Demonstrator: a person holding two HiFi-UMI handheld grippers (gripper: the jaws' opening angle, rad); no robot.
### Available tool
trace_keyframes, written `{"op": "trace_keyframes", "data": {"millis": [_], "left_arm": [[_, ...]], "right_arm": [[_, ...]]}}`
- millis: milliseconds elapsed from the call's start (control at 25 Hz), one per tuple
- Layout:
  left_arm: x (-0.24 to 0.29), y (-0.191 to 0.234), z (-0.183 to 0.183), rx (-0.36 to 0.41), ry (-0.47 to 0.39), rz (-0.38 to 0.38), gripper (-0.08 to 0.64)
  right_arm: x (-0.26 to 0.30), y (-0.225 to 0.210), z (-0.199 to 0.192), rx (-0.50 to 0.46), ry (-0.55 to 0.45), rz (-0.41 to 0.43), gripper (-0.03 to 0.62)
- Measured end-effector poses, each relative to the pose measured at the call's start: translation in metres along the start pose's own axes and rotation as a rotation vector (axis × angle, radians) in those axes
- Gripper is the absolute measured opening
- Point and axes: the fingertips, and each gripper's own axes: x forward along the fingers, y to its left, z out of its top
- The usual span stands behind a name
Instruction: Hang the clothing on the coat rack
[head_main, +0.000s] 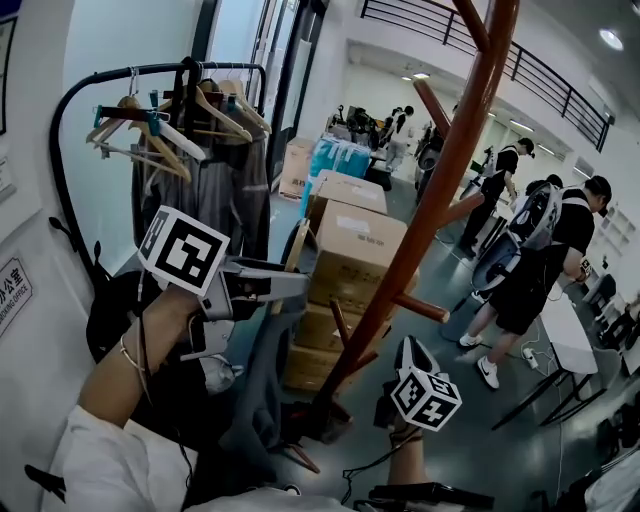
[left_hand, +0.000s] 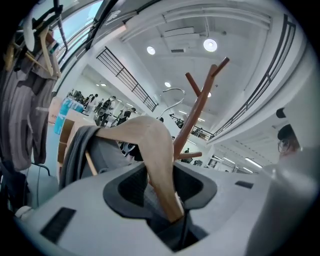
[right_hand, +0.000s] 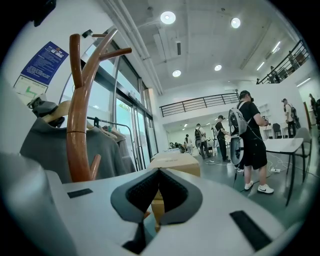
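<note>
My left gripper (head_main: 295, 283) is shut on a wooden hanger (head_main: 296, 245) that carries a grey garment (head_main: 262, 385) hanging below it. In the left gripper view the hanger's arm (left_hand: 150, 145) runs between the jaws of the left gripper (left_hand: 160, 172), with the garment (left_hand: 80, 150) draped at the left. The brown wooden coat rack (head_main: 440, 190) rises just right of the hanger, its pegs bare; its top forks are visible (left_hand: 200, 107). My right gripper (head_main: 412, 352) is low beside the rack's pole, shut with nothing in it (right_hand: 160, 172). Its view shows the rack (right_hand: 77, 125) with the grey garment (right_hand: 42, 145) behind it.
A black garment rail (head_main: 150, 72) with wooden hangers and grey clothes stands at the back left. Stacked cardboard boxes (head_main: 350, 250) sit behind the rack. Several people (head_main: 540, 260) stand at the right near a white table (head_main: 565, 335). A white wall (head_main: 30, 200) is on the left.
</note>
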Motion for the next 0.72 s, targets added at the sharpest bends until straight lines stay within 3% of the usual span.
{"op": "trace_keyframes", "data": {"millis": [280,400,720], "left_arm": [[-0.001,-0.013,0.029,0.009,0.026,-0.018,0.156],[0.003,-0.03,0.037,-0.064,0.025,-0.047,0.159],[0.007,-0.065,0.075,0.012,0.044,-0.084,0.164]], "right_arm": [[0.006,0.006,0.003,-0.004,0.007,0.024,0.023],[0.007,0.003,0.004,-0.005,0.008,0.023,0.023],[0.006,-0.012,0.011,0.008,-0.014,0.01,0.023]]}}
